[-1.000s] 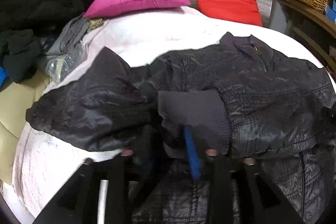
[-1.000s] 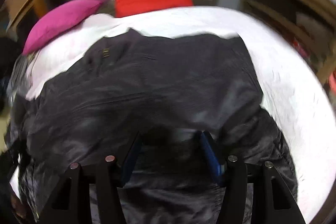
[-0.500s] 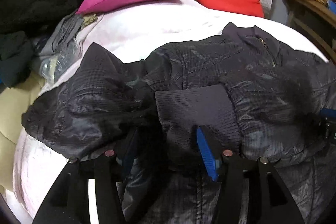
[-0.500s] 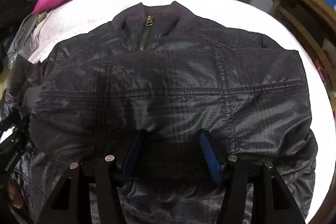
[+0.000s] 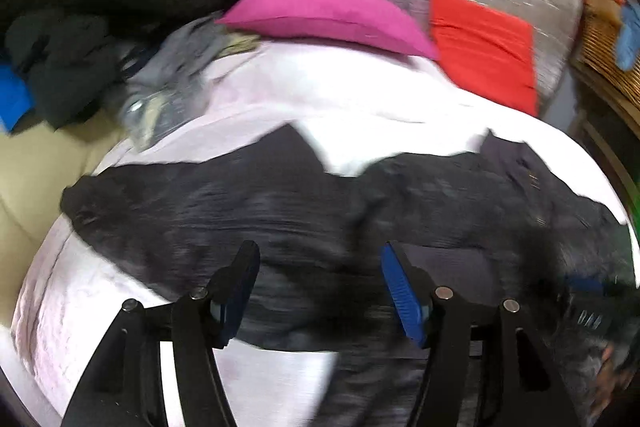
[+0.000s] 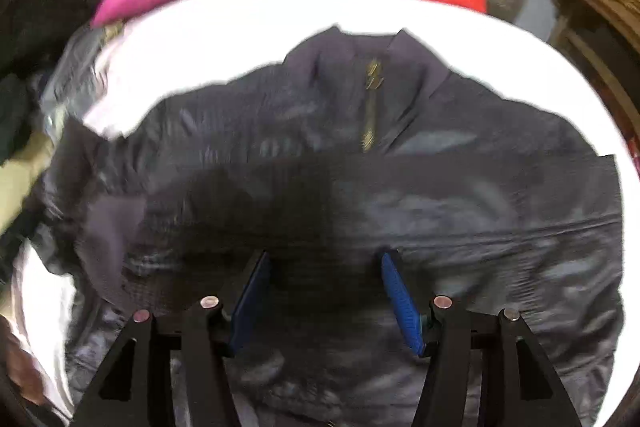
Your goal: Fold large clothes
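Nearest, the left tool (image 5: 320,279) hangs over the folded-in sleeve (image 5: 224,211) of the dark quilted jacket (image 6: 400,187), its jaws opening with nothing pinched between the blue pads, so the sleeve seems meant to stay where it lies across the body. Similarly the right tool (image 6: 324,287) hovers part open and empty above the jacket's chest, probably choosing the next fold line. Beyond both, the jacket lies zip-up, collar away, on the white bed (image 6: 240,39), spread flat for folding. Farther back a magenta pillow (image 5: 328,15) and red cushion (image 5: 484,47) rest clear of the work
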`<action>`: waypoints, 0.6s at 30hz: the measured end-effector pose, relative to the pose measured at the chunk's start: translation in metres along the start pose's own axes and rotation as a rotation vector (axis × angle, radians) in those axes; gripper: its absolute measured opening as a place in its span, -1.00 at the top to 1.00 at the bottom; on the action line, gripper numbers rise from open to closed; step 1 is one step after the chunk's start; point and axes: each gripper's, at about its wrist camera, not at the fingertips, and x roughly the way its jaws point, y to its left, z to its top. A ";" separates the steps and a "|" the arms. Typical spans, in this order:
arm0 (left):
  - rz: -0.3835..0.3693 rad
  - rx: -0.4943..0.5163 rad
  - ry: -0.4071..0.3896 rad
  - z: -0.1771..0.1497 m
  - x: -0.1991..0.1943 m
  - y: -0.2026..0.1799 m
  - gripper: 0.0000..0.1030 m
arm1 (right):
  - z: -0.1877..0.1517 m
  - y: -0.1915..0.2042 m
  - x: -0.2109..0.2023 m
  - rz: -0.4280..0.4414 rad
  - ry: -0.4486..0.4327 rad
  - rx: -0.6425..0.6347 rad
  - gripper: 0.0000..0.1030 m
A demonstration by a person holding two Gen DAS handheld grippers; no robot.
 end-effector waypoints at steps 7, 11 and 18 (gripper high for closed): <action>0.057 -0.196 0.020 0.006 0.005 0.091 -0.25 | 0.009 0.025 -0.010 0.031 -0.043 0.002 -0.21; 0.102 -0.303 0.038 0.000 0.007 0.135 -0.25 | 0.016 0.051 -0.032 0.141 -0.110 -0.027 -0.21; 0.134 -0.510 0.106 -0.015 0.016 0.198 -0.25 | -0.001 0.103 0.013 0.129 0.025 -0.114 -0.13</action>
